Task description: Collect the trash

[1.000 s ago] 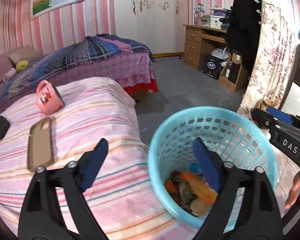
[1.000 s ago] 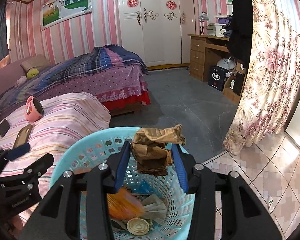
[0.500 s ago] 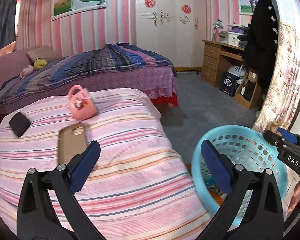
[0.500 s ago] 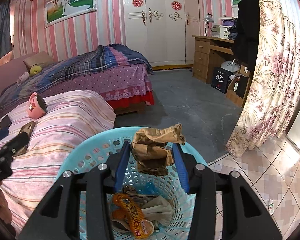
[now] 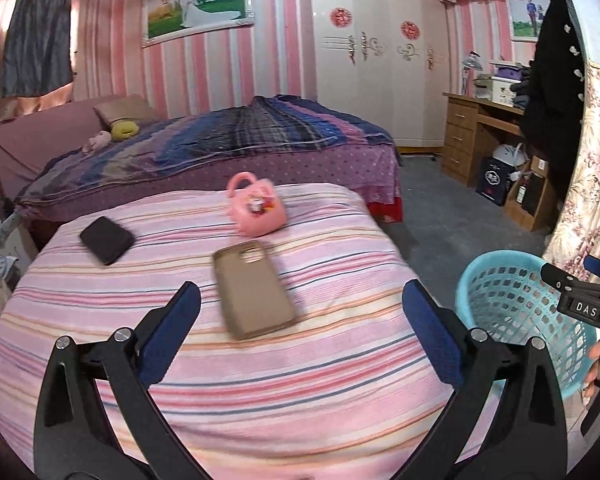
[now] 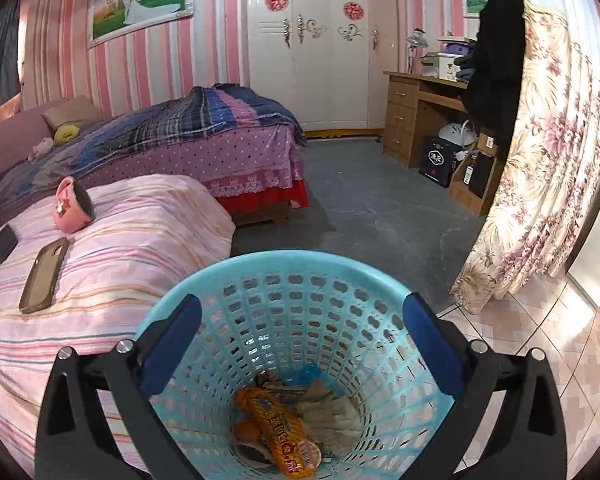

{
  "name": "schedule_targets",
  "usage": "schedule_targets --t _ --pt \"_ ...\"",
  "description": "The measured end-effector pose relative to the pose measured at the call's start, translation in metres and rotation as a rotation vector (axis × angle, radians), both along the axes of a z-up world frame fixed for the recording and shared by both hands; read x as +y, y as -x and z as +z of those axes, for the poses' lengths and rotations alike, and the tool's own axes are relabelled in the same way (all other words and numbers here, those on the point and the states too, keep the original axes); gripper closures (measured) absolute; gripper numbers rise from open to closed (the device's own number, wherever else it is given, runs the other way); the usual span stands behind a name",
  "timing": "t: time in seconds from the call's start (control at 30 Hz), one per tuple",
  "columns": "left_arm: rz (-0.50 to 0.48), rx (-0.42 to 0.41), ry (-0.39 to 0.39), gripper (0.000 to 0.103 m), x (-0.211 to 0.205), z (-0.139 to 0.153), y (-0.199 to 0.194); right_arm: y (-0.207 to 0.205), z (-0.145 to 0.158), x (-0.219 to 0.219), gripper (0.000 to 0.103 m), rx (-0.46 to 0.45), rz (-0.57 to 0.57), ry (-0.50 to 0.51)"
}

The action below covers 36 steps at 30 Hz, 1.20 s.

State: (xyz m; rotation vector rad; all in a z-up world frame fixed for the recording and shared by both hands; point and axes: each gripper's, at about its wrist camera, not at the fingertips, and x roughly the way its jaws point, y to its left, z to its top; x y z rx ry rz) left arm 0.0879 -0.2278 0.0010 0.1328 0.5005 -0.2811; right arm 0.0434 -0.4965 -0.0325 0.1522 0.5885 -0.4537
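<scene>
Since a second ago: your right gripper [image 6: 298,336] has just been opening its jaws and the crumpled brown paper it held is gone from between them; your left gripper [image 5: 300,332] has swung off the basket to face the bed.
Right jaws: wide, nothing between them, poised over the blue basket [image 6: 288,264].
Left jaws: wide and empty, aimed over the striped bed cover [image 5: 340,380].
Trash: an orange snack wrapper [image 6: 278,420], crumpled paper and a round lid lie at the bottom of the basket; you cannot pick out the dropped brown piece for certain.
On the bed: a tan phone case [image 5: 254,290], a black wallet-like thing [image 5: 106,240], a pink toy cup [image 5: 256,210]; none looks plainly like trash.
Risk, wrong pick: the phone case lies straight ahead of your left jaws, so you may bin something worth keeping.
Risk, basket: it stands on the floor just beside the bed; a low right-hand sweep could clip the rim and tip it.
Risk, soft cover: pressing down may pinch bedding together with a flat item.
</scene>
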Motion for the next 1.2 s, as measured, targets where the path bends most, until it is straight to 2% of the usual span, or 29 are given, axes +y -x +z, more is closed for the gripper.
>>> schedule_targets --t 0.33,0.5,0.63,0.73,0.9,1.03,1.2 --pt "0.093 -0.001 -0.029 0.005 0.067 -0.006 0.037 0.009 0.017 0.056 0.005 -0.065 0.072 0.028" --pt "0.116 0.016 0.0 0.005 0.093 -0.01 0.054 0.018 0.022 0.091 0.005 -0.084 0.106 0.035" --pt "0.132 -0.002 -0.007 0.005 0.106 -0.008 0.071 0.029 0.024 0.12 0.005 -0.097 0.146 0.035" --pt "0.141 -0.004 0.015 0.005 0.12 -0.008 0.085 0.04 0.026 0.133 0.005 -0.109 0.174 0.002" --pt "0.152 -0.024 0.027 0.005 0.137 -0.007 0.101 0.055 0.025 0.163 0.005 -0.113 0.205 0.009" --pt "0.169 -0.055 0.025 0.005 0.146 -0.005 0.106 0.067 0.024 0.185 0.005 -0.124 0.234 0.026" --pt "0.159 -0.043 0.056 0.005 0.154 -0.005 0.106 0.074 0.022 0.205 0.005 -0.143 0.259 0.066"
